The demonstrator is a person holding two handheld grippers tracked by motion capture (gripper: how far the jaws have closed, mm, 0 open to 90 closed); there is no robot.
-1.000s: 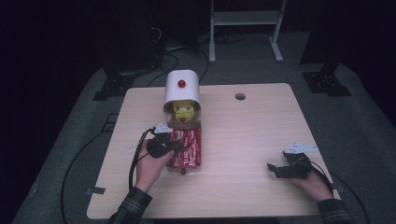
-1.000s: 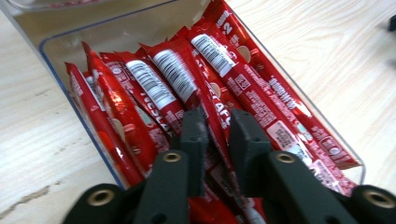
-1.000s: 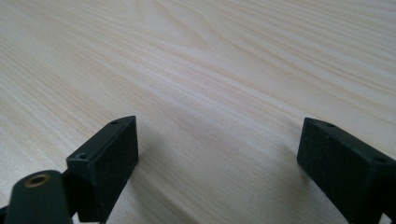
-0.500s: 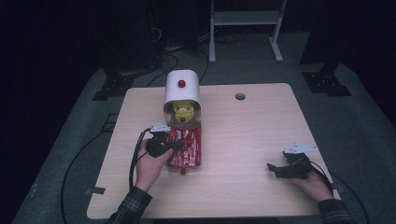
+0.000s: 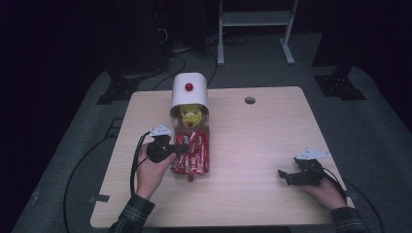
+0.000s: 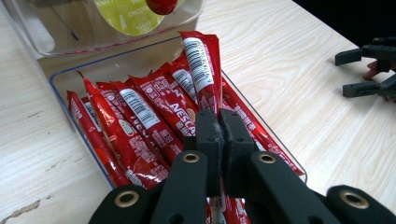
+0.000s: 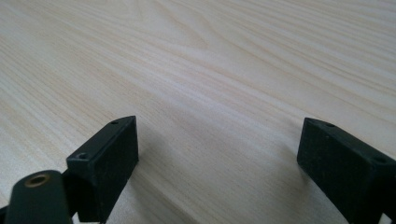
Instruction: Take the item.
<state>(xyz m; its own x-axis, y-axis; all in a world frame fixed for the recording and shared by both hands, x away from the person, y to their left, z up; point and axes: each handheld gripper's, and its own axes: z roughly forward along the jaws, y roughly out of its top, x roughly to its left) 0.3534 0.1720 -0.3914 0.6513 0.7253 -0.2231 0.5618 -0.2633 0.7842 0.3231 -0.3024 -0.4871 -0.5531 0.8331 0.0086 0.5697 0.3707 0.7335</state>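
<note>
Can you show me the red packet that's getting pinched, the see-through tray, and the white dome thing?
red packet (image 6: 201, 60), left gripper view, barcode end.
see-through tray (image 6: 60, 80), left gripper view, far-left rim.
white dome (image 5: 189, 94), high view, front face.

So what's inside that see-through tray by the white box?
The clear tray holds a pile of red packets, and the left gripper pinches one of them. The packets hide the tray's bottom.

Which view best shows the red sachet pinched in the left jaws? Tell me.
The left gripper view: the red foil stick sachet stands clamped between closed jaws, barcode readable. The high view shows it small, beside the hand. The right gripper view faces bare tabletop.
</note>
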